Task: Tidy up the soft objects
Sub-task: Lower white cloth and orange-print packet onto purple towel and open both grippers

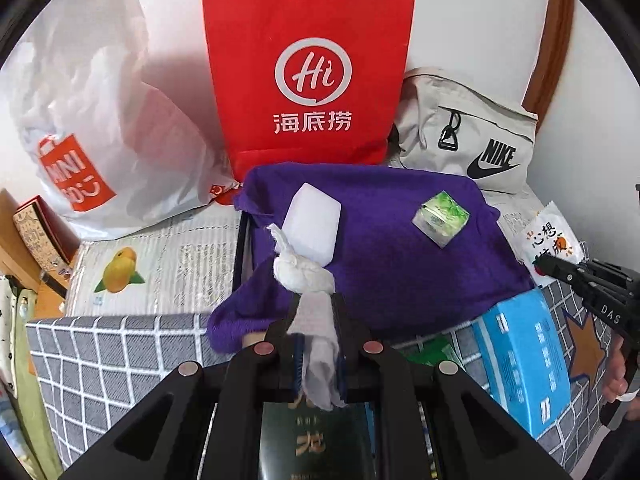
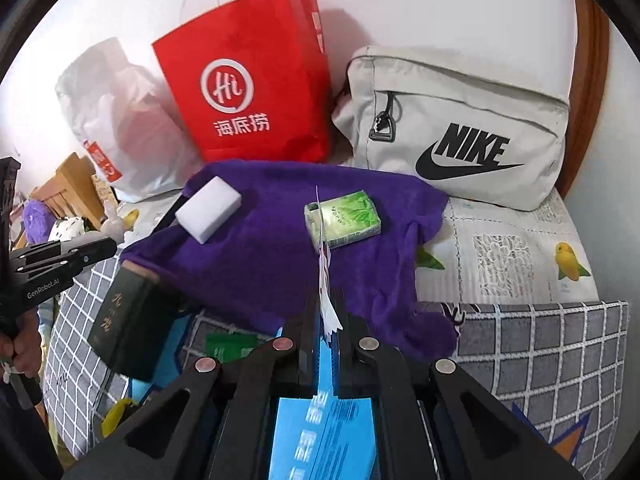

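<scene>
My left gripper (image 1: 318,306) is shut on a crumpled white cloth (image 1: 300,272) that sticks out past its fingertips, above the near edge of a purple towel (image 1: 392,248). On the towel lie a white sponge block (image 1: 314,222) and a green tissue pack (image 1: 440,218). My right gripper (image 2: 325,294) is shut on a thin white packet (image 2: 322,264), seen edge-on. From the left wrist view, that packet (image 1: 548,240) shows printed characters, with the right gripper (image 1: 544,269) at the right edge. The right wrist view has the sponge (image 2: 208,208) left and the tissue pack (image 2: 342,218) centre on the towel (image 2: 280,264).
A red paper bag (image 1: 308,72), a white plastic bag (image 1: 88,120) and a grey Nike bag (image 2: 460,128) stand against the wall. A blue box (image 1: 520,360) and a dark book-like box (image 2: 128,320) lie on the checked cover (image 2: 540,360). The left gripper (image 2: 108,247) shows at the far left.
</scene>
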Demonstrator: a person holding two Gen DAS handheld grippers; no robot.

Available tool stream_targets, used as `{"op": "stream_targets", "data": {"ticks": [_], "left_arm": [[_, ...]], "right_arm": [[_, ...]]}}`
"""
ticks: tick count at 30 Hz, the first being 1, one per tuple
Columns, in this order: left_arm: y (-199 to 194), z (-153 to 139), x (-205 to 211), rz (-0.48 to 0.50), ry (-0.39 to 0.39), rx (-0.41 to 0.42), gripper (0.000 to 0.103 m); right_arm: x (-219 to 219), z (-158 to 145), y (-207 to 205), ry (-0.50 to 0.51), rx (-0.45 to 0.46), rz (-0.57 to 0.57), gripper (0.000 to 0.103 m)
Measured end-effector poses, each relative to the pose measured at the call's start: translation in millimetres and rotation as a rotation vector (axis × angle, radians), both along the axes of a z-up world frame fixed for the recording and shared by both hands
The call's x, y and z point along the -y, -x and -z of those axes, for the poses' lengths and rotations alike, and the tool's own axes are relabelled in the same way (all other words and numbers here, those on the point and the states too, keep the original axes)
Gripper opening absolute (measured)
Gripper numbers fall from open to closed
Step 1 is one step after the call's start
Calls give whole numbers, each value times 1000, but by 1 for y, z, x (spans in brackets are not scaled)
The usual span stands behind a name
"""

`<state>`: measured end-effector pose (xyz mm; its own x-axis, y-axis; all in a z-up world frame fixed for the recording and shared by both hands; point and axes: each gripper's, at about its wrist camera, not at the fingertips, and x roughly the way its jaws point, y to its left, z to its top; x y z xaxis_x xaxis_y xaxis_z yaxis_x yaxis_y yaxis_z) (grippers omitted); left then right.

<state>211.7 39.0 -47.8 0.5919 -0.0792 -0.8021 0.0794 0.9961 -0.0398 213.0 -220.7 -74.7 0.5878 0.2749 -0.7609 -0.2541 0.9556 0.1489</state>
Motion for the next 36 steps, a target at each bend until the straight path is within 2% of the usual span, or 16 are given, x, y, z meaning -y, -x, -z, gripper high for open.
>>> {"op": "stream_targets", "data": {"ticks": [5, 14, 23, 33, 36], "left_arm": [[-23, 9, 3, 18, -4, -21, 12], [-55, 38, 9, 42, -6, -112, 12], [-67, 52, 11, 56, 8, -177, 13], [-74, 59, 9, 44, -3, -206, 13], [-74, 62, 9, 47, -5, -219, 19]], "right_arm": [[1, 15, -25, 1, -35, 6, 4], [8, 41, -58, 18, -100, 22, 5], [10, 61, -72, 6, -176, 7, 5], [8, 71, -79, 14, -219, 3, 7], [9, 70, -79, 11, -218, 3, 7]]}}
